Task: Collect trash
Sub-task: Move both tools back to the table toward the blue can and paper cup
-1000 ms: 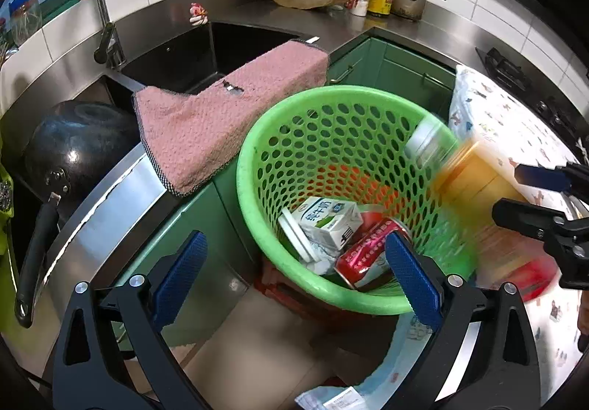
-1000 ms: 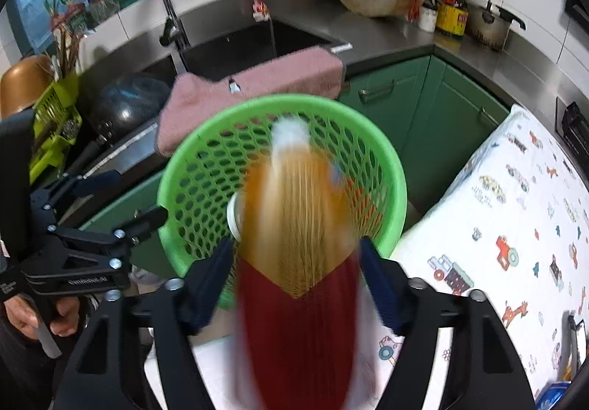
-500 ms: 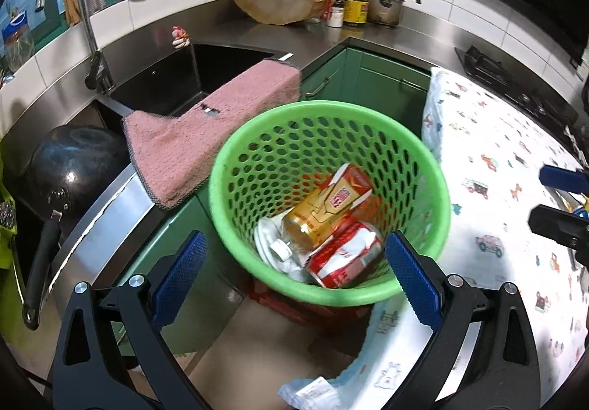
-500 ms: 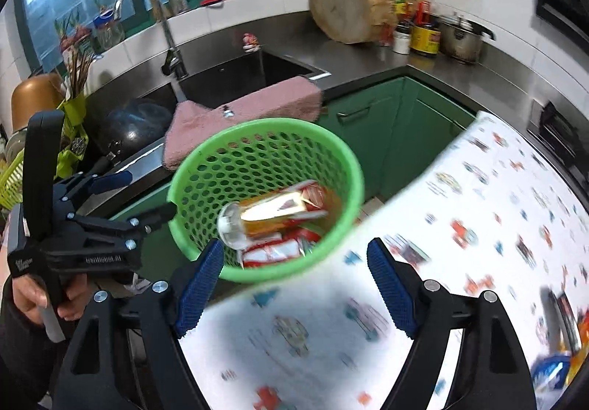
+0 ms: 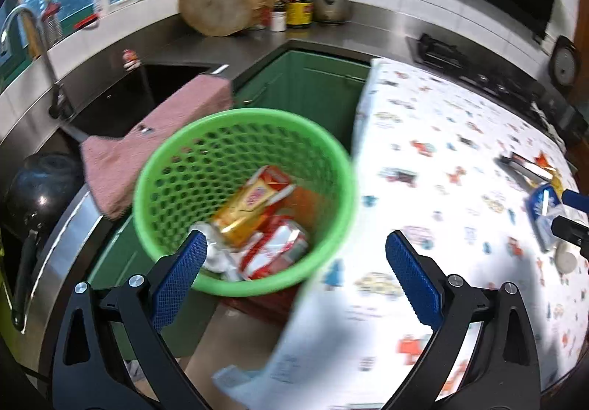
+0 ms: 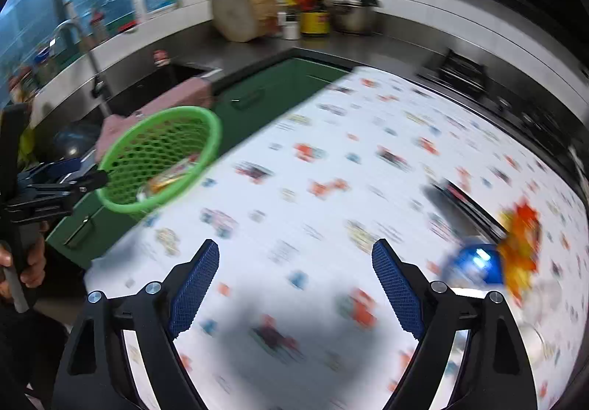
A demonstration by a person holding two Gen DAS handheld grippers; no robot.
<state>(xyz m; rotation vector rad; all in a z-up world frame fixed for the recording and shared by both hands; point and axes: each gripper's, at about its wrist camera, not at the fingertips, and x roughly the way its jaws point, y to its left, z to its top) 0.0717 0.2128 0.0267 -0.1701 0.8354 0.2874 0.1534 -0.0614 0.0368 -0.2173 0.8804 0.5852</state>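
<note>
Blue pads of the right gripper (image 6: 294,281) are seen apart and opening further, with nothing between them, above the printed cloth (image 6: 331,167). The left gripper (image 5: 294,273) is likewise spread and empty near the green basket (image 5: 333,152), where a bottle (image 5: 250,207) already lies. The next reach is best aimed at the blurred blue and orange trash (image 6: 493,259) far right, and the jaws closed only once it is squarely between the pads.

Motion blur smears the blue item (image 6: 475,264) and orange wrapper (image 6: 521,244), perhaps snack packets.
</note>
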